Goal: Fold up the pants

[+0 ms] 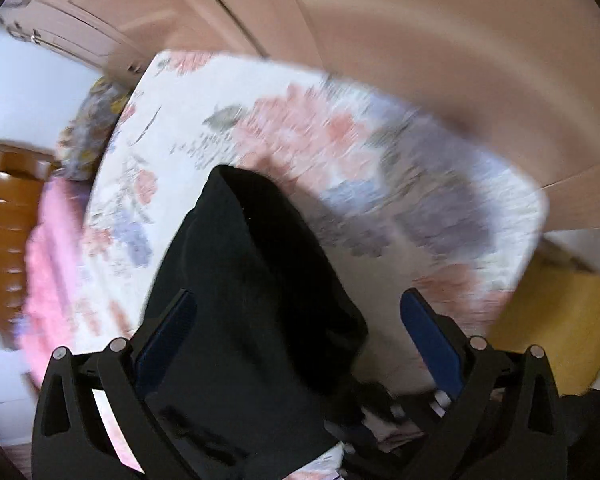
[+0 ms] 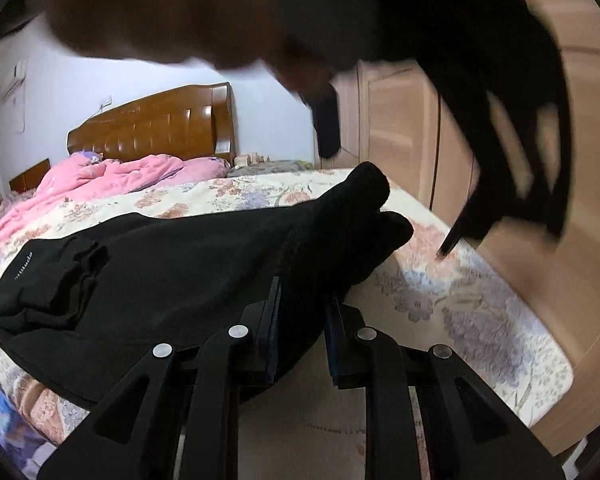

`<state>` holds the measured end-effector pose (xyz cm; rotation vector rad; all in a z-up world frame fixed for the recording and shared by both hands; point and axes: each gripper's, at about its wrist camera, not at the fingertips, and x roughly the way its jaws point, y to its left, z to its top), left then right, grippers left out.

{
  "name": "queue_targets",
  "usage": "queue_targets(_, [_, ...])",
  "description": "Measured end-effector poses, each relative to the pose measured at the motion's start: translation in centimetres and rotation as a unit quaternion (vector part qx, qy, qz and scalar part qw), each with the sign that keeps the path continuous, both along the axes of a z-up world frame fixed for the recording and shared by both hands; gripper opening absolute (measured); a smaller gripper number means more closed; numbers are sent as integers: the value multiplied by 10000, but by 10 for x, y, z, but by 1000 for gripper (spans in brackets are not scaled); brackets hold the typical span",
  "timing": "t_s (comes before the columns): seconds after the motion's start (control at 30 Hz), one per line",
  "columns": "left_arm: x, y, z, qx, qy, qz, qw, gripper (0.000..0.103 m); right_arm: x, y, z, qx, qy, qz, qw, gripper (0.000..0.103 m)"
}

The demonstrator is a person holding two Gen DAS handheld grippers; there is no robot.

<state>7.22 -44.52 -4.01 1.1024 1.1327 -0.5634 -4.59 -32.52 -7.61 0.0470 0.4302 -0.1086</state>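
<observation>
Black pants (image 2: pixel 172 264) lie on the floral bedsheet (image 2: pixel 480 312), waistband with a small label at the left, legs reaching toward the far right. My right gripper (image 2: pixel 302 312) is shut on a fold of the pants near the bed's front edge. In the left wrist view the pants (image 1: pixel 256 280) hang or lie between the wide-apart blue pads of my left gripper (image 1: pixel 298 312), which is open and above the bed. The left gripper (image 2: pixel 500 152), blurred, shows in the right wrist view, up above the bed's right side.
A pink quilt (image 2: pixel 100 176) and a wooden headboard (image 2: pixel 156 124) are at the bed's far end. Pale wardrobe doors (image 2: pixel 400 120) stand along the right side. A blurred forearm (image 2: pixel 160 12) crosses the top of the right wrist view. Yellow floor (image 1: pixel 560 312) lies beyond the bed corner.
</observation>
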Motion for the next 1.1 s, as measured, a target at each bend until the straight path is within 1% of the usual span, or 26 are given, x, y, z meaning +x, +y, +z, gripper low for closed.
queue_targets(0.07, [9,-3,-19,455,-135,87,9988,101,0,3,2,-77,-53,18,10000,20])
queue_targets(0.13, [23,0,-35,863,-209,254,9957,101,-1,6,4,-157,-91,30,9998,20])
queue_targets(0.17, [28,2,-40,1010,-234,284,9942,101,-1,7,4,-184,-94,28,9998,20])
queue_targets(0.2, [34,6,-46,1155,-229,323,9925,91,0,7,4,-189,-78,42,9998,19])
queue_targets(0.23, [37,9,-47,1146,-145,364,9926,77,0,8,3,-203,-53,50,9998,19])
queue_targets(0.27, [39,13,-46,966,195,471,9940,44,0,9,2,-235,-17,75,9997,19])
queue_targets(0.3, [40,15,-45,768,500,529,9944,31,0,10,2,-274,22,107,9996,21])
queue_targets(0.33, [36,18,-41,627,515,416,9958,30,0,10,3,-300,49,124,9995,22])
queue_targets(0.37, [34,21,-38,542,423,312,9971,28,-1,8,3,-256,102,174,9995,26])
queue_targets(0.4, [33,24,-36,456,416,294,9977,27,-3,6,4,-175,155,241,9994,47])
queue_targets(0.43, [35,31,-29,268,422,322,9982,26,-7,2,5,-57,189,269,9994,64])
queue_targets(0.47, [37,36,-23,98,430,373,9983,25,-12,-1,5,30,159,247,9996,96])
queue_targets(0.5, [38,43,-15,-82,440,414,9981,25,-18,-4,5,171,104,283,9994,98])
queue_targets(0.53, [39,51,-4,-306,456,441,9975,25,-23,-8,5,337,132,390,9986,98])
queue_targets(0.57, [40,59,6,-503,470,461,9966,25,-23,-9,3,596,290,602,9960,98])
queue_targets(0.63, [40,76,26,-865,473,510,9938,25,-20,-4,-3,857,503,834,9916,98])
queue_targets(0.7, [42,100,50,-1290,466,622,9886,25,-14,13,-7,882,676,1060,9881,98])
queue_targets(0.77, [44,115,70,-1634,439,736,9828,24,-9,33,-6,812,672,1262,9864,98])
queue_targets(0.8, [46,133,85,-1892,409,823,9776,24,-5,46,-4,740,666,1364,9856,98])
queue_targets(0.87, [43,160,109,-2268,354,928,9689,24,4,67,-3,586,708,1468,9849,98])
queue_targets(0.9, [44,171,116,-2406,340,969,9652,24,9,78,-3,482,726,1513,9846,98])
queue_targets(0.93, [44,194,130,-2666,303,1045,9577,24,13,89,-3,348,738,1543,9846,98])
queue_targets(1.0, [38,224,149,-2981,239,1148,9473,24,19,111,-2,116,806,1638,9831,98])
queue_targets(1.03, [37,248,159,-3210,197,1227,9389,24,20,118,-2,49,814,1673,9825,98])
queue_targets(1.07, [37,270,167,-3406,156,1310,9309,24,22,130,-2,-115,826,1695,9820,98])
queue_targets(1.1, [35,285,172,-3538,128,1370,9251,24,24,142,-3,-362,836,1665,9818,98])
